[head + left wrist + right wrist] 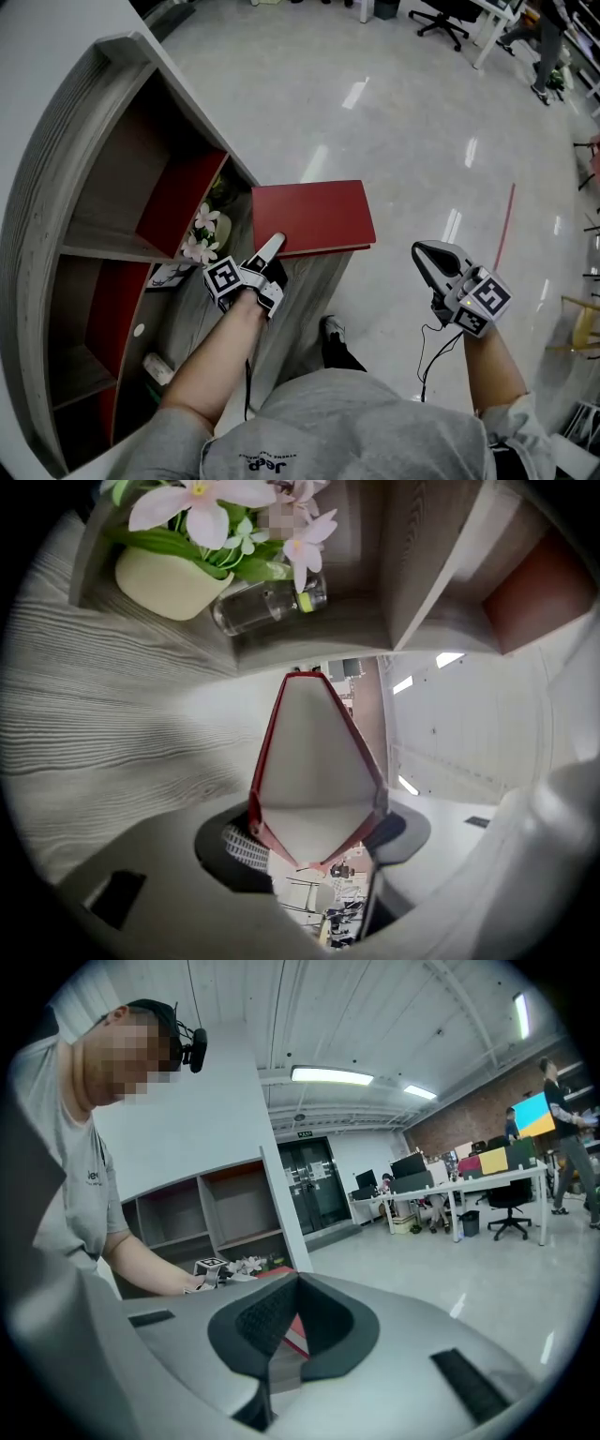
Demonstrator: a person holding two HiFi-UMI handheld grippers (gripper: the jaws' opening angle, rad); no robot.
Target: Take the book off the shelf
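The left gripper (275, 247) is clamped on the near edge of the red book (314, 216), which looks stiff and light.

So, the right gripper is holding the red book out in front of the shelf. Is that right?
No. The left gripper is holding the red book out in front of the shelf; the left gripper view shows its jaws closed on the book. The right gripper is empty.

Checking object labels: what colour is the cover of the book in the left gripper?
The book has a red cover; the head view shows it best.
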